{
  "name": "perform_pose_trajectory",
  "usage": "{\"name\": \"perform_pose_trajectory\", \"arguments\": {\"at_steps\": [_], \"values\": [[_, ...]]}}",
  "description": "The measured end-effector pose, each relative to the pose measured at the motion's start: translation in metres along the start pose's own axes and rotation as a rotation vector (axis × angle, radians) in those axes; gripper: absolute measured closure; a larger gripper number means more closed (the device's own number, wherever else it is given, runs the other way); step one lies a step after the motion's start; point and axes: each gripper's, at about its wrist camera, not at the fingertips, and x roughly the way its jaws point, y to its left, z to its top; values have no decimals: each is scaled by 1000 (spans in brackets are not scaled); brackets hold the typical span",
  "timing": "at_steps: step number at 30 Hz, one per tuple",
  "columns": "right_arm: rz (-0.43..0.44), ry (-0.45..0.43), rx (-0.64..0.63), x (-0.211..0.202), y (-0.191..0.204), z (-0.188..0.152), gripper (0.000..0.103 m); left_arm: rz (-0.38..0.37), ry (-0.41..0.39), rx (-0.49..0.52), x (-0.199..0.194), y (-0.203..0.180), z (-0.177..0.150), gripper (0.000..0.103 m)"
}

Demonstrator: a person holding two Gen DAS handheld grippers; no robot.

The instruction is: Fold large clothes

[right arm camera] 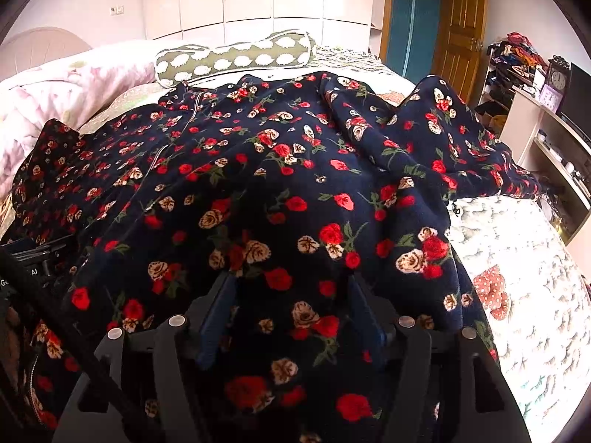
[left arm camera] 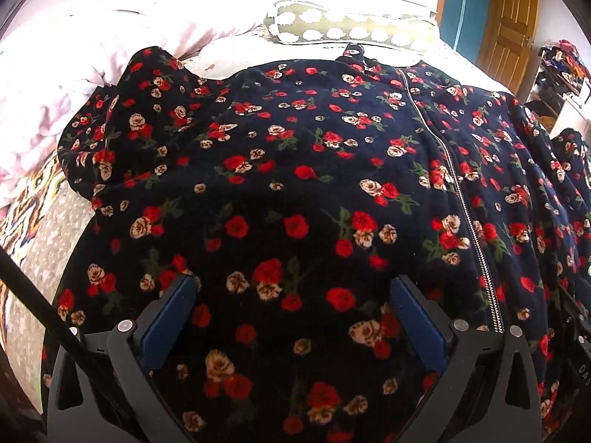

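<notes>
A large navy robe [left arm camera: 295,147] with red and cream roses lies spread front-up on the bed, its zipper [left arm camera: 458,184] running up the middle. My left gripper [left arm camera: 293,289] hovers open and wide over the lower left panel, with cloth under the blue fingers [left arm camera: 177,310] and nothing pinched. In the right wrist view the robe [right arm camera: 295,184] fills the middle, and one sleeve [right arm camera: 461,140] lies rumpled at the right. My right gripper [right arm camera: 288,291] is open, its tips sunk into loose fabric near the hem, which lies between them without being pressed.
A green bolster pillow [right arm camera: 236,55] lies across the head of the bed, with a pink quilt [right arm camera: 55,92] heaped at the left. The patterned bedspread [right arm camera: 517,295] shows at the right. Beyond the bed stand a shelf unit [right arm camera: 546,140] and a wooden door [right arm camera: 458,29].
</notes>
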Motion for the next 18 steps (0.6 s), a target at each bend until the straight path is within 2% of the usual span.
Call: {"name": "perform_pose_trajectory", "arguments": {"at_steps": [3,5,18], "values": [[0,-1,1,0,0,0,36,-19,-18,4,-2,3,-3,0],[2,-1,2,0,0,0,35,-18,-58,6,-4,4,-8,0],[-18,0,-8,1,2,0,33,-19,-53,7,-4,3,-9,0]]}}
